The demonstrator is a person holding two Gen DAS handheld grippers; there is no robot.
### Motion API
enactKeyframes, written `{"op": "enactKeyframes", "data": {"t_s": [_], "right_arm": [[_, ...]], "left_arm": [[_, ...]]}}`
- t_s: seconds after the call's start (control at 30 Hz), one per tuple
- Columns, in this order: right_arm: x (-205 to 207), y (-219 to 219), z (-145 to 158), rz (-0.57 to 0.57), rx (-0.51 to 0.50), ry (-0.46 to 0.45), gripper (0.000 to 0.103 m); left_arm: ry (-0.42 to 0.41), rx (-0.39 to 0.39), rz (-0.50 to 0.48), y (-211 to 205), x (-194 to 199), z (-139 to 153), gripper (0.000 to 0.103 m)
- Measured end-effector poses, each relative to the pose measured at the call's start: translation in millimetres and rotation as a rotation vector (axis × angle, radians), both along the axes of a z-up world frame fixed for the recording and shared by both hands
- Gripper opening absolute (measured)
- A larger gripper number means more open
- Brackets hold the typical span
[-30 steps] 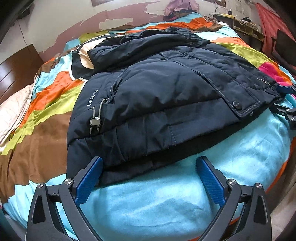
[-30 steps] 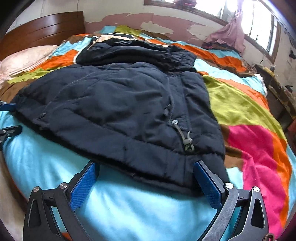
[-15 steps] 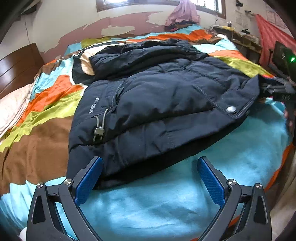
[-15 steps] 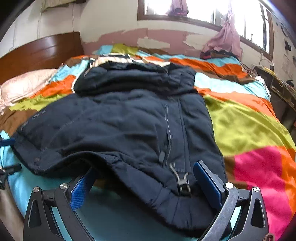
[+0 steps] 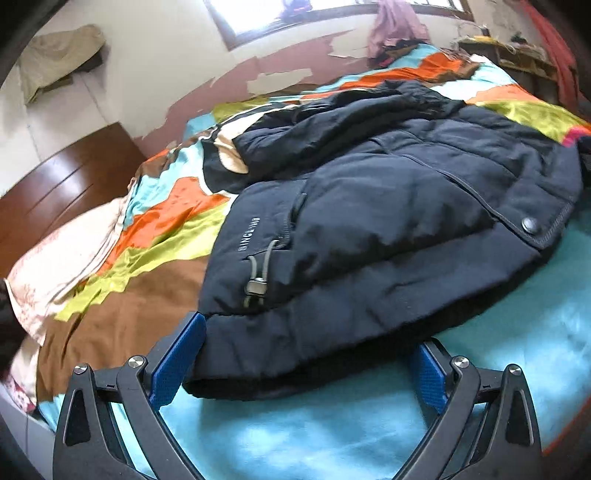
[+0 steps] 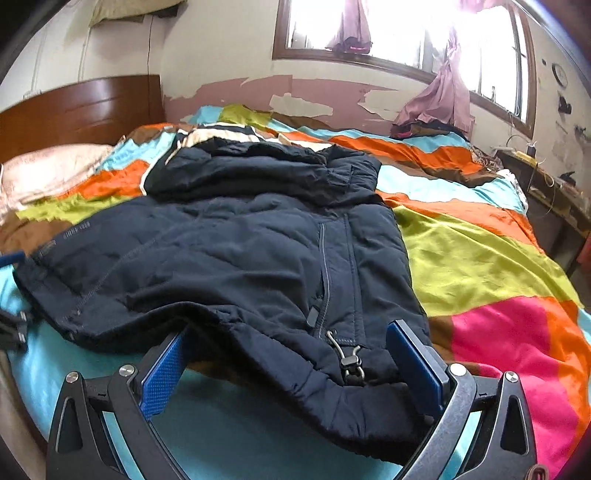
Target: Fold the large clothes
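A dark navy padded jacket lies spread on the bed, hood toward the far wall. In the left wrist view my left gripper is open, and the jacket's bottom corner with its drawcord toggle sits between the blue pads. In the right wrist view the jacket fills the middle. My right gripper is open around the other hem corner, which is raised off the bed and sags between the fingers. The left gripper's blue tip shows at the far left edge.
The jacket rests on a bedspread of bright colour blocks, turquoise at the near edge. A wooden headboard and a pale pillow stand on the left. A window, a hanging pink cloth and a cluttered side table are at the back right.
Both grippers have moved forward onto the jacket's hem, so its corners now lie between the fingers. The hem on the right side has risen off the bed. Jaw widths look unchanged.
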State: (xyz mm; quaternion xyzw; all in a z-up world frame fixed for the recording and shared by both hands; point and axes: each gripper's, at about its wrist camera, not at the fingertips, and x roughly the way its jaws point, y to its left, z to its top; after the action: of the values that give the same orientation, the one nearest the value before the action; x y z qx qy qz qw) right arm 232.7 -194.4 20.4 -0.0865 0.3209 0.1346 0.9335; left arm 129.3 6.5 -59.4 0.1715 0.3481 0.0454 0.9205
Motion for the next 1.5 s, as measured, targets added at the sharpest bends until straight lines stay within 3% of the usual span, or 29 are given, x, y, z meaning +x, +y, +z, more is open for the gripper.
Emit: {"op": "enactKeyframes", "data": {"t_s": [0.13,0.23,0.3,0.4,0.6,0.73,0.77,0.83,0.97,1.03,1.1,1.13,1.5], "right_arm": [[-4,0,-6,-0.001,-0.023,0.001,0.103],[-4,8,-11,0.018,-0.062,0.004,0.103],[-6,12,-13,0.025,-0.085,-0.005,0.102],[-10,16,-14,0.047,-0.106,-0.021,0.095],[-14,29,-31,0.094,-0.171,0.027,0.093],[-15,36,-34,0.093,-0.220,0.003,0.091],[-15,36,-34,0.094,-0.213,0.006,0.088],[-13,33,-35,0.100,-0.181,0.019,0.062],[-15,33,-35,0.094,-0.163,0.018,0.048],[-16,33,-34,0.098,-0.145,0.017,0.035],[-17,34,-33,0.108,-0.128,0.022,0.028],[-17,36,-33,0.114,-0.127,0.023,0.025],[-15,39,-37,0.081,-0.152,0.014,0.025]], "left_arm": [[-0.022,-0.034,0.007,6,-1,5,0.095],[-0.038,-0.028,-0.012,2,-2,7,0.085],[-0.048,-0.029,-0.027,-1,-3,8,0.071],[-0.068,-0.028,-0.050,-4,-5,11,0.061],[-0.053,-0.031,-0.048,-1,0,8,0.059],[-0.049,-0.031,-0.045,0,1,8,0.059],[-0.048,-0.031,-0.045,0,1,8,0.058],[-0.048,-0.035,-0.045,1,1,8,0.058],[-0.056,-0.047,-0.045,2,0,8,0.056],[-0.061,-0.049,-0.053,1,-1,9,0.051],[-0.057,-0.055,-0.086,-3,-4,8,0.037],[-0.058,-0.042,-0.091,-5,-4,7,0.036],[-0.053,-0.063,-0.094,-2,-1,6,0.027]]}}
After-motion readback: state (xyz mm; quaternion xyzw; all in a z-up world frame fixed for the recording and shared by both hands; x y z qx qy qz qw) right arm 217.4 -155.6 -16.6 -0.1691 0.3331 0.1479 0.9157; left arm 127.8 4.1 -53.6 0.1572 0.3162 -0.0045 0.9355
